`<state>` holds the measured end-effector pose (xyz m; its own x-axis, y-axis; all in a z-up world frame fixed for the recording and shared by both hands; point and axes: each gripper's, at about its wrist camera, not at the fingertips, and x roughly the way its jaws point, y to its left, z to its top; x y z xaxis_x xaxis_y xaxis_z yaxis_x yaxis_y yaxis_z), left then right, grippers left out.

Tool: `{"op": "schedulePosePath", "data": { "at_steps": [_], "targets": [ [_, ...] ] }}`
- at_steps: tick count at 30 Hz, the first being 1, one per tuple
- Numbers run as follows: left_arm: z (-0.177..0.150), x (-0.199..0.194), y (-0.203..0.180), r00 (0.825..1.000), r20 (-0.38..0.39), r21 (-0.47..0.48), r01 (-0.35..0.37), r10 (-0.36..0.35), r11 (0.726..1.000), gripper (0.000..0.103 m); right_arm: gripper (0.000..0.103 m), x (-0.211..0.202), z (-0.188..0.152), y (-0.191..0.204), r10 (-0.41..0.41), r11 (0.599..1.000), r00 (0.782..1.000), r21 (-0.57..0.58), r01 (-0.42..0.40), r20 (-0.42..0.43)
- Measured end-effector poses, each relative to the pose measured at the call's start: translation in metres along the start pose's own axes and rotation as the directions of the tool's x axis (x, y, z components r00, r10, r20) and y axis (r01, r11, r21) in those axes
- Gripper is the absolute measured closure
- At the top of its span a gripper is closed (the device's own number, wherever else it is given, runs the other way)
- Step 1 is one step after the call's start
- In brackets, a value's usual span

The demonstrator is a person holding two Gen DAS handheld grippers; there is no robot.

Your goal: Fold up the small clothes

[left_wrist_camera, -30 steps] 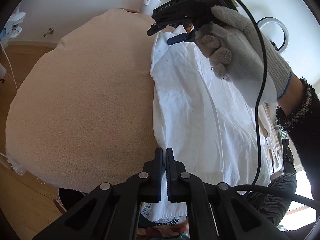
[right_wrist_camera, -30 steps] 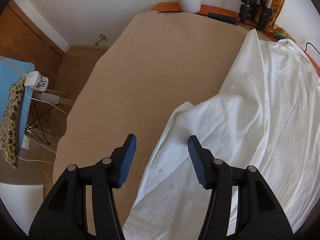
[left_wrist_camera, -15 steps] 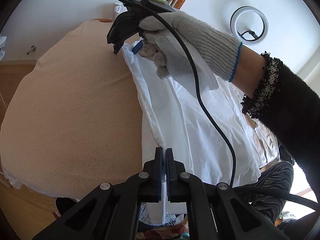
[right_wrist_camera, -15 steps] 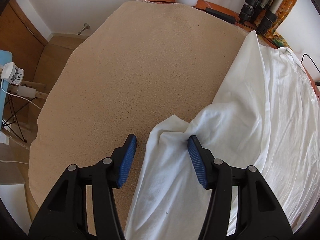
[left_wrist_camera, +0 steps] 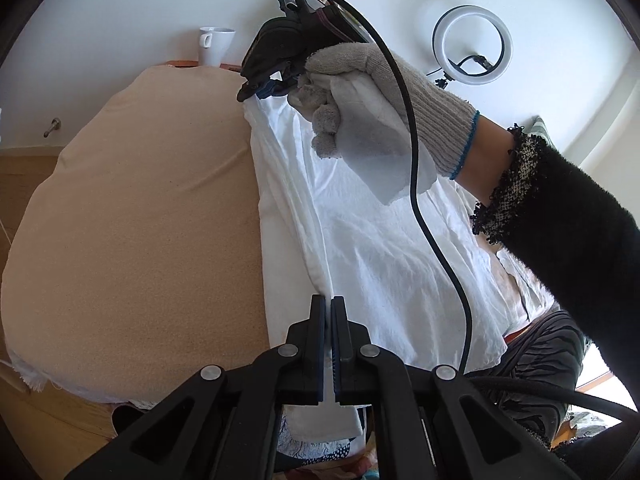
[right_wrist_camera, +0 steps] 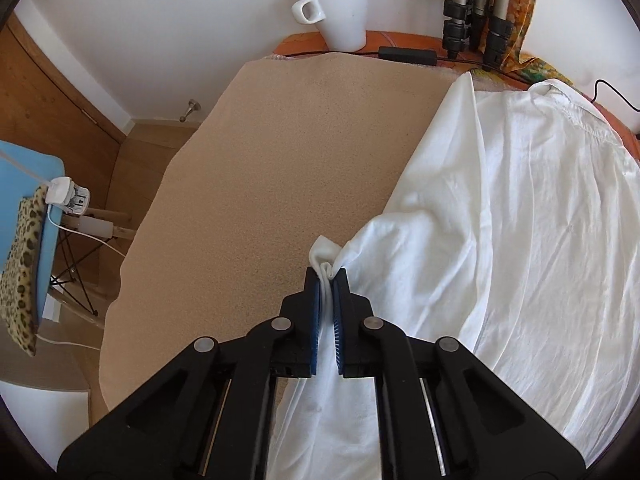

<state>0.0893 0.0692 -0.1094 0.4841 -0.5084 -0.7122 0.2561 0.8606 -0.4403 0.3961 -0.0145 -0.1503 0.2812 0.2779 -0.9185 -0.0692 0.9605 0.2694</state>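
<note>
A white shirt (left_wrist_camera: 372, 240) lies spread over the right side of a table covered with a tan cloth (left_wrist_camera: 140, 220). My left gripper (left_wrist_camera: 329, 304) is shut on the shirt's folded edge at the near end. My right gripper (right_wrist_camera: 327, 276) is shut on a bunched fold of the shirt (right_wrist_camera: 500, 220) at its far edge. In the left wrist view the right gripper (left_wrist_camera: 260, 90) sits at the shirt's far corner, held by a gloved hand (left_wrist_camera: 380, 96).
A white mug (right_wrist_camera: 336, 8) and a black adapter (right_wrist_camera: 408, 54) stand at the table's far edge, with tripod legs (right_wrist_camera: 476, 16) beside them. A ring light (left_wrist_camera: 472, 44) hangs on the wall. A blue chair with a leopard cushion (right_wrist_camera: 24, 248) stands left of the table.
My right gripper has closed from open onto the shirt's edge, bunching the cloth. My left gripper has stayed shut on the near edge.
</note>
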Motion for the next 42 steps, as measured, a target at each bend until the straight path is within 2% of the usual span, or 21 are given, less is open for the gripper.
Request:
{"op": "schedulePosePath", "data": {
  "at_steps": [5, 7, 13, 21, 31, 33, 38, 39, 42],
  "targets": [
    [-0.001, 0.009, -0.027, 1.0, -0.008, 0.05, 0.019, -0.019, 0.999, 0.103, 0.096, -0.029, -0.007, -0.023, 0.07, 0.997, 0.995, 0.032, -0.073, 0.066],
    [-0.001, 0.013, -0.034, 0.999, -0.017, 0.07, 0.029, -0.028, 0.997, 0.103, 0.096, -0.037, -0.004, -0.039, 0.084, 0.995, 0.993, 0.047, -0.088, 0.084],
    [-0.005, 0.025, -0.054, 0.998, -0.048, 0.108, 0.044, -0.039, 0.993, 0.103, 0.096, -0.058, -0.024, -0.093, 0.104, 0.986, 0.987, 0.117, -0.118, 0.12],
    [-0.008, 0.047, -0.074, 0.995, -0.089, 0.139, 0.055, -0.043, 0.989, 0.103, 0.096, -0.054, -0.04, -0.143, 0.08, 0.977, 0.992, 0.19, -0.097, 0.097],
    [-0.022, 0.041, -0.079, 0.992, -0.125, 0.21, 0.025, 0.002, 0.977, 0.1, 0.096, -0.031, -0.053, -0.163, 0.027, 0.98, 0.999, 0.198, -0.036, 0.047],
    [-0.03, 0.035, -0.079, 0.991, -0.134, 0.231, 0.008, 0.024, 0.973, 0.098, 0.096, -0.027, -0.054, -0.168, 0.025, 0.979, 0.999, 0.2, -0.029, 0.025],
    [-0.046, 0.019, -0.074, 0.986, -0.113, 0.31, -0.081, 0.121, 0.947, 0.097, 0.094, -0.031, -0.059, -0.167, -0.061, 0.985, 0.998, 0.161, 0.059, 0.008],
    [-0.046, 0.017, -0.071, 0.986, -0.11, 0.307, -0.089, 0.128, 0.947, 0.097, 0.09, -0.033, -0.06, -0.166, -0.077, 0.985, 0.997, 0.154, 0.076, 0.002],
    [-0.044, 0.011, -0.063, 0.986, -0.094, 0.288, -0.108, 0.14, 0.952, 0.097, 0.089, -0.047, -0.063, -0.168, -0.058, 0.986, 0.998, 0.158, 0.053, 0.03]
  ]
}}
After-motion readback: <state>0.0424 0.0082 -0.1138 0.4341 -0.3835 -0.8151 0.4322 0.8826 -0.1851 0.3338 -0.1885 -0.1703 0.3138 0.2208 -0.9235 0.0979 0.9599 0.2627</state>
